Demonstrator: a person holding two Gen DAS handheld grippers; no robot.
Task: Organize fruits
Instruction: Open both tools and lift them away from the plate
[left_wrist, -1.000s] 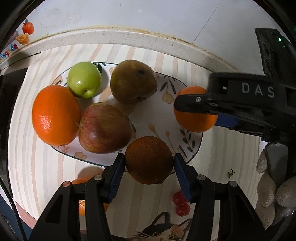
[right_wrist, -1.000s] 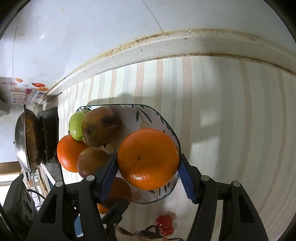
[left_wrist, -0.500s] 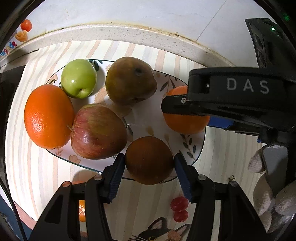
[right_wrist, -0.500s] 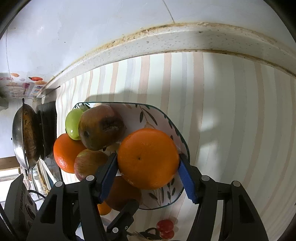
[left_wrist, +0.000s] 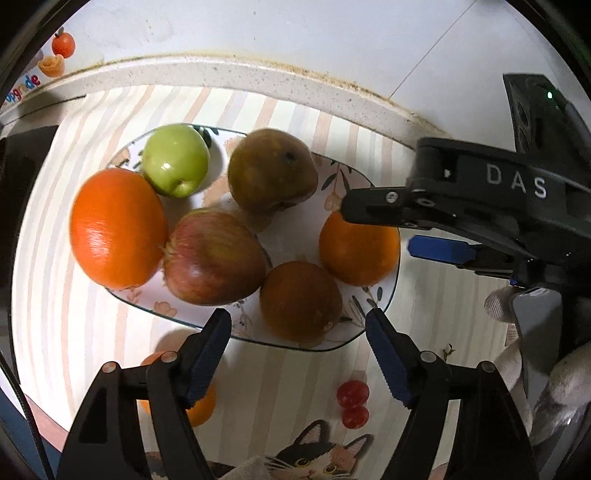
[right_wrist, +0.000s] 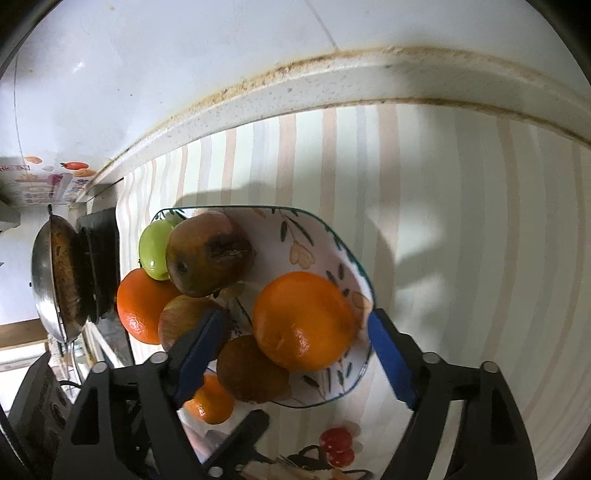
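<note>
A striped cloth covers the worktop (left_wrist: 325, 373), which runs back to a speckled stone kerb and a white tiled wall.

Left wrist view: the plate (left_wrist: 291, 236), white with a leaf pattern, carries six fruits: a green apple (left_wrist: 175, 160), a brownish pear (left_wrist: 271, 171), a large orange (left_wrist: 116, 229), a red apple (left_wrist: 214, 256), a dark brown fruit (left_wrist: 301, 301) and a smaller orange (left_wrist: 360, 247). Half a second ago the left gripper (left_wrist: 298, 363) was clenched on the dark brown fruit; its fingers now stand spread, clear of it on both sides, and the fruit rests on the plate's near edge. The right gripper's upper finger (left_wrist: 373, 208) lies across the smaller orange.

Right wrist view: the right gripper (right_wrist: 297, 354) has likewise let go. Its fingers are parted, with a gap on each side of the smaller orange (right_wrist: 304, 321), which sits in the plate (right_wrist: 306, 236) against the dark brown fruit (right_wrist: 251, 373). A small orange (right_wrist: 210, 404) remains on the cloth just outside the plate, beside the left finger. A wok (right_wrist: 55, 277) stands at far left.

Both fruits appear delivered; the small orange on the cloth is probably the next item.
</note>
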